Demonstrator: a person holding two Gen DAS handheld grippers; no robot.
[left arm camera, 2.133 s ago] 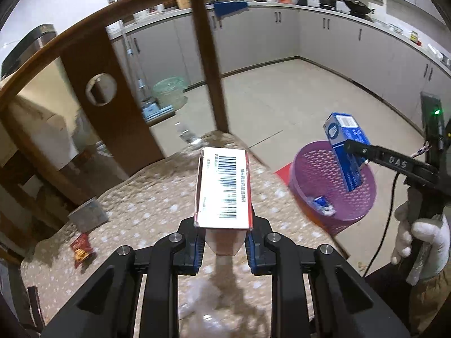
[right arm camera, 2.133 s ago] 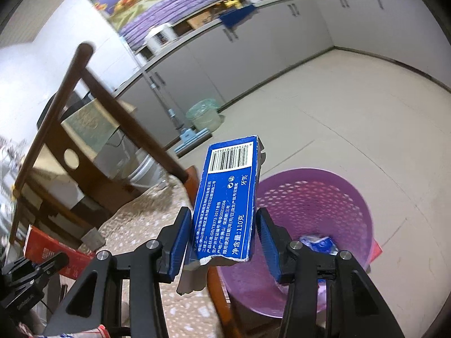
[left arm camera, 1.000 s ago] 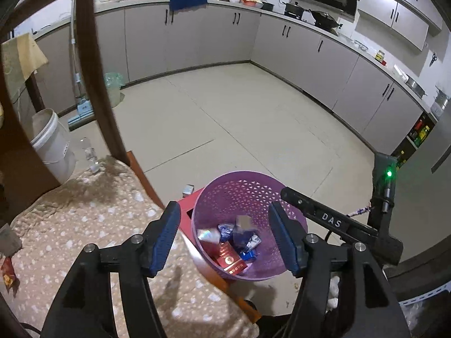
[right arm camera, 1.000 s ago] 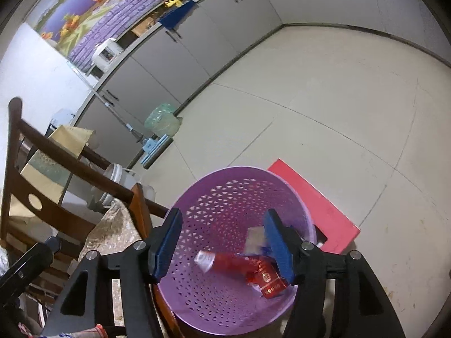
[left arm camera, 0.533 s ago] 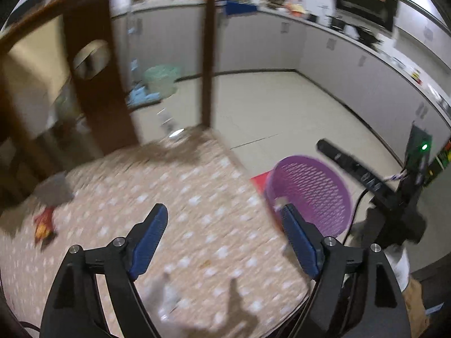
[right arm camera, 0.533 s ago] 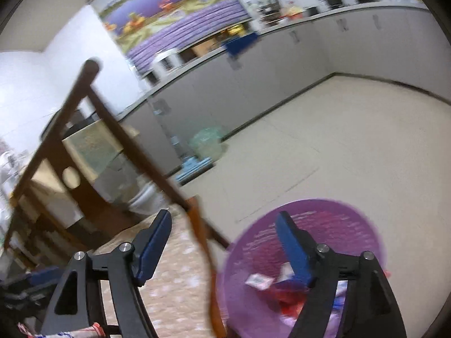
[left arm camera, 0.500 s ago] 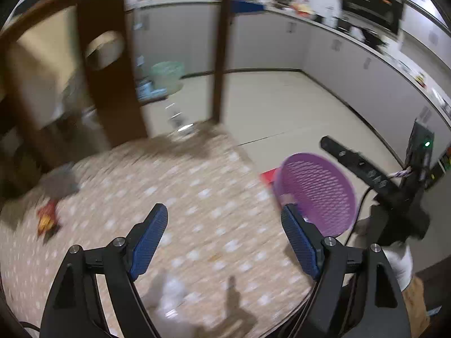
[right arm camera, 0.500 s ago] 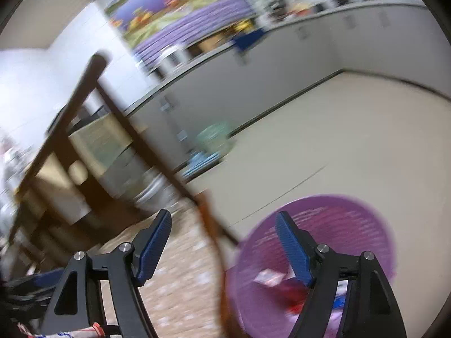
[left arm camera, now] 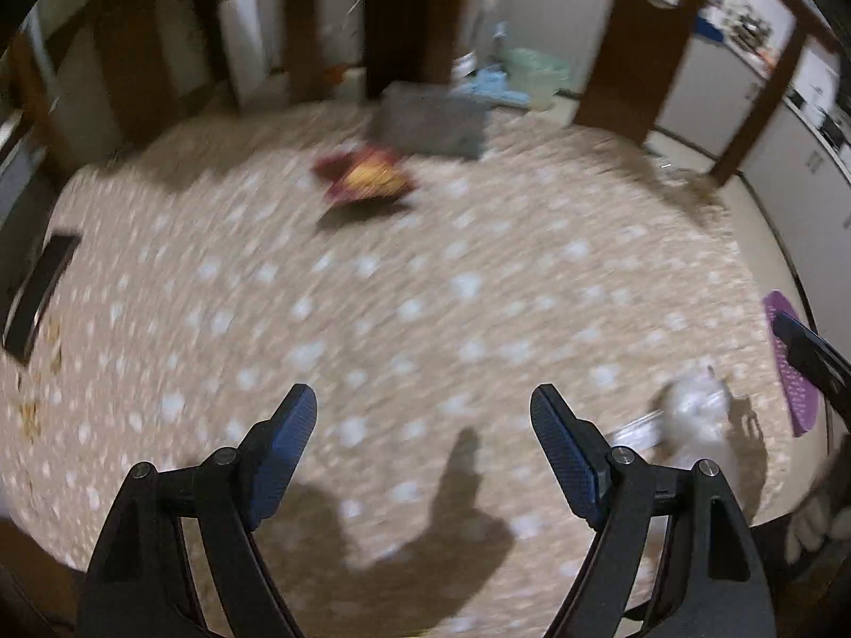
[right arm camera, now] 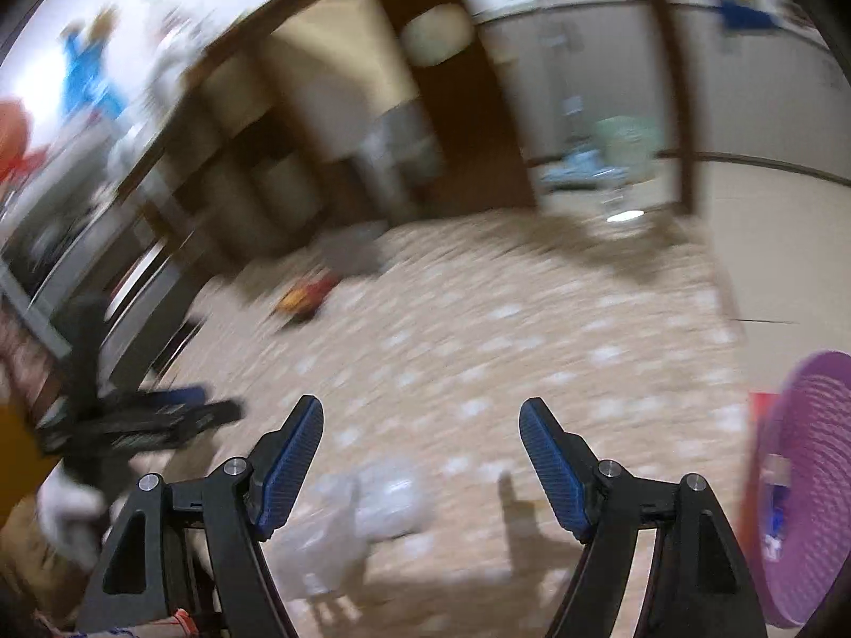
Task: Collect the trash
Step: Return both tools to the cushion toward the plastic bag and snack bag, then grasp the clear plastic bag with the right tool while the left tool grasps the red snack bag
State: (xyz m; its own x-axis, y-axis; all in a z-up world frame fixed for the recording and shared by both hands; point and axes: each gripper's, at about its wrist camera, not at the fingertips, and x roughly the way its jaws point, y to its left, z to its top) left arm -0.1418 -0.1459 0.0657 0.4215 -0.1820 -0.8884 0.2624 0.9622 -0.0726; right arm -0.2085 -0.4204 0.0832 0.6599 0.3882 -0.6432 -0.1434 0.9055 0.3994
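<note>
Trash from your last trip now sits in the purple basket beside the table; both boxes you carried are gone from your grippers. Your left gripper and right gripper are wide open and empty, back over the tablecloth. Remaining: red snack wrapper, grey packet, crumpled clear plastic.

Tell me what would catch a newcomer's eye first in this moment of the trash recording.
Probably the red and yellow snack wrapper, lying alone toward the far side of the spotted tablecloth, just in front of a grey pouch. Next comes the purple basket beyond the table's right edge, then the crumpled clear plastic on the near side. Both the left gripper and the right gripper are open and empty, and everything is motion-blurred.
</note>
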